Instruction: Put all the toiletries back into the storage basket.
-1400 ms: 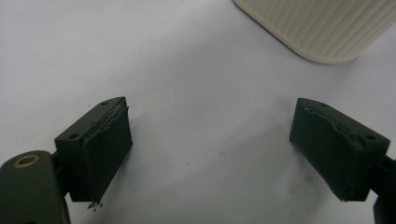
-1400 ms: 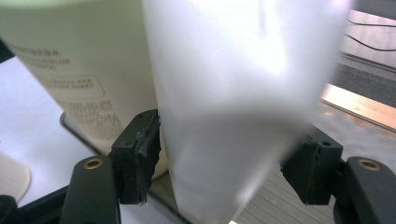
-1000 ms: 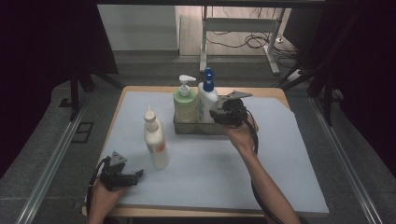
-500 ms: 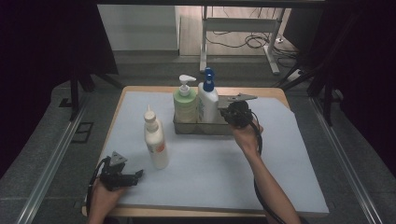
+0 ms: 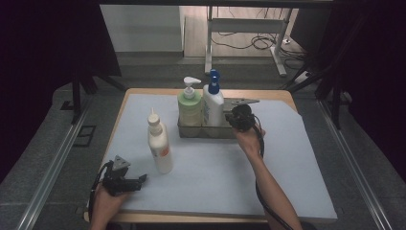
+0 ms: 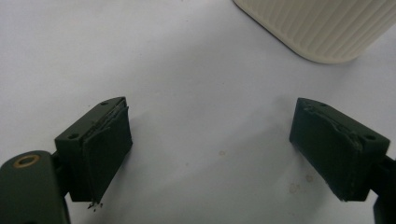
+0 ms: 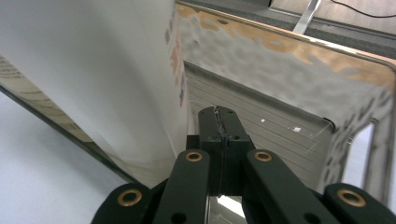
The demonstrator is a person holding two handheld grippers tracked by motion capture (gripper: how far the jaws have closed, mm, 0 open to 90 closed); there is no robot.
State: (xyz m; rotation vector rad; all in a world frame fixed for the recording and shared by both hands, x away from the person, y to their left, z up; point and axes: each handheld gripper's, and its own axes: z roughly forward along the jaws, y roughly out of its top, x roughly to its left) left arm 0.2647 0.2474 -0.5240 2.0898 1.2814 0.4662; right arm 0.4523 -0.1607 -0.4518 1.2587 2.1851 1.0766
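From the high view, the right hand-held gripper (image 5: 238, 116) is sitting at the right end of a metal basket (image 5: 191, 131) standing on the far middle of the bench (image 5: 297, 163), right beside a white pump bottle with a blue top (image 5: 213, 103) that is standing in the basket next to a green pump bottle (image 5: 189, 106). A white squeeze bottle (image 5: 159, 142) is standing upright on the bench, in front and left of the basket. The left hand-held gripper (image 5: 136, 180) is lying low at the near left corner of the bench, just left of the squeeze bottle.

In the left gripper view, the left hand-held gripper (image 6: 210, 149) is resting over the pale bench cover with its jaws spread wide and nothing between them; the ribbed base of the squeeze bottle (image 6: 322, 25) is showing just beyond.

In the right gripper view, the right hand-held gripper (image 7: 220, 122) is showing its jaws pressed together, pinching nothing, inside the basket (image 7: 280, 70) beside the white bottle's wall (image 7: 93, 70).
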